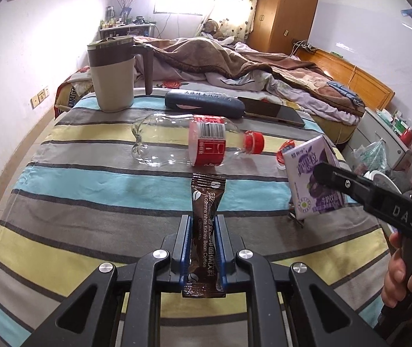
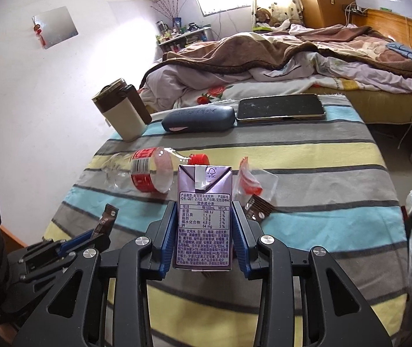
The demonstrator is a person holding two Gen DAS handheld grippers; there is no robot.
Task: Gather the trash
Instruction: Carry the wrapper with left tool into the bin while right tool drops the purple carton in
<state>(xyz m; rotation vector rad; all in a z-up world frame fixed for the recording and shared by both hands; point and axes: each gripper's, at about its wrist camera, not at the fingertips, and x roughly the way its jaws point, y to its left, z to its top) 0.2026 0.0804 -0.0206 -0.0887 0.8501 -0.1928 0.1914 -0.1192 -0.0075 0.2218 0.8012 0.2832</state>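
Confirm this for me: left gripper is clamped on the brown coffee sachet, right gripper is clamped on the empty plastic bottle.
Half right. The left gripper does clamp the coffee sachet, but the right gripper holds the purple milk carton, as the right wrist view shows. The plastic bottle lies on the striped cloth.

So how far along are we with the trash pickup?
Nothing visibly binned yet. In hand: the left gripper is shut on the coffee sachet, the right gripper on the purple milk carton. Left on the striped cloth: the empty bottle and the torn red wrapper.
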